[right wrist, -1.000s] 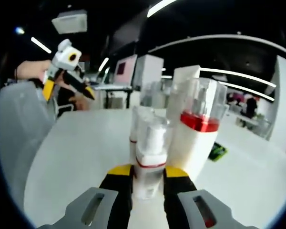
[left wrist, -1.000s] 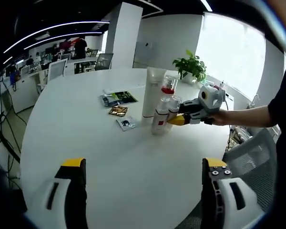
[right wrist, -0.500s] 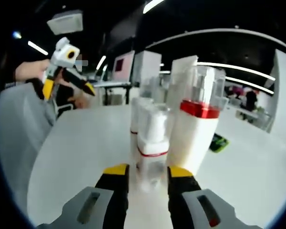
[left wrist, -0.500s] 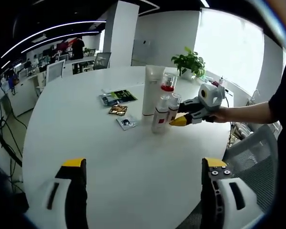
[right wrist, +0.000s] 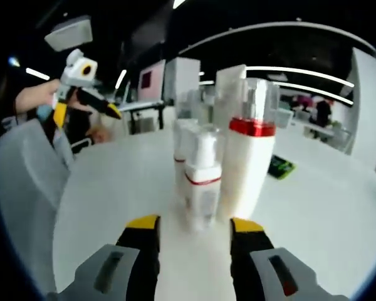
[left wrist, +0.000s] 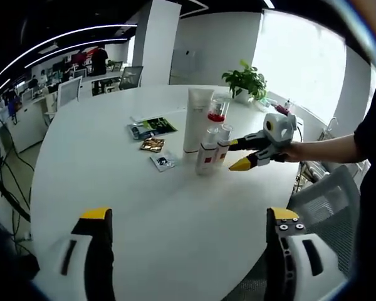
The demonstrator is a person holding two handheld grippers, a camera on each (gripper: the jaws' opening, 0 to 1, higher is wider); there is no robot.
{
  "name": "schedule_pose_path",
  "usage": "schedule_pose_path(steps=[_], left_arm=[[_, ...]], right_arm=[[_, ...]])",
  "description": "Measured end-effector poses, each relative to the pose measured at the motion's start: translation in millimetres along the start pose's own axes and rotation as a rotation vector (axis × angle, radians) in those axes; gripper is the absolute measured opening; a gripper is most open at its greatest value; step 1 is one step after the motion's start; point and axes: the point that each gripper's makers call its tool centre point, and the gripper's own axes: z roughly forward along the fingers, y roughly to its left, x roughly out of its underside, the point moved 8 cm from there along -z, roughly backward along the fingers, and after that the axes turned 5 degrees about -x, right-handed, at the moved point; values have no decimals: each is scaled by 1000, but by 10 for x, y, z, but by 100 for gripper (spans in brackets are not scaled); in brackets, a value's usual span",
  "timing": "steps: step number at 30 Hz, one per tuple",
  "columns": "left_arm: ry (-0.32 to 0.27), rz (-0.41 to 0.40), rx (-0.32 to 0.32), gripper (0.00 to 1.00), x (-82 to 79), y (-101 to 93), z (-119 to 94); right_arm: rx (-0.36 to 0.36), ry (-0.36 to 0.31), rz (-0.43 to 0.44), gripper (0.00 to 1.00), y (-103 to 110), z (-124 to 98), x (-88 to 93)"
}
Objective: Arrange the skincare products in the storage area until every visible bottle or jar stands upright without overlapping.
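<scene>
Your right gripper (right wrist: 187,227) has jaws apart, holding nothing; the small bottle (right wrist: 201,182) stands upright just ahead of the fingertips (right wrist: 143,223), beside the other bottles (right wrist: 245,150). Your left gripper (left wrist: 187,216) is spread wide, well back from them.

An open-plan office. Beyond the left gripper's jaws spreads a large round white meeting table (left wrist: 113,188), and past its far edge stand rows of desks (left wrist: 31,116) with office chairs (left wrist: 131,76) — people are at work there under long ceiling light strips (left wrist: 62,41). A square white column (left wrist: 155,41) rises behind the table, a potted plant (left wrist: 244,80) sits by the bright window (left wrist: 301,56), and a mesh chair (left wrist: 323,207) stands to the right of the jaws. Ahead of the right gripper, a monitor (right wrist: 148,79) glows on a desk.
</scene>
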Motion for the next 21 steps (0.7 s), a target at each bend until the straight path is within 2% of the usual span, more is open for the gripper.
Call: schedule_pose_path(steps=[5, 7, 9, 11, 14, 15, 21], left_arm=[[17, 1, 8, 99, -63, 11, -90], [23, -5, 9, 99, -90, 21, -137], [36, -10, 8, 99, -101, 33, -187], [41, -13, 5, 99, -109, 50, -242], [39, -57, 19, 99, -119, 50, -301], [16, -79, 32, 99, -138, 38, -325], [21, -86, 28, 99, -139, 53, -425]], right_arm=[[20, 13, 38, 55, 58, -139, -79], [36, 8, 103, 60, 109, -209, -128], [53, -52, 174, 66, 172, -278, -212], [66, -77, 203, 69, 228, -363, -267], [70, -74, 211, 71, 301, -464, -312], [73, -72, 211, 73, 319, -487, -323], [105, -74, 212, 86, 423, -707, -449]])
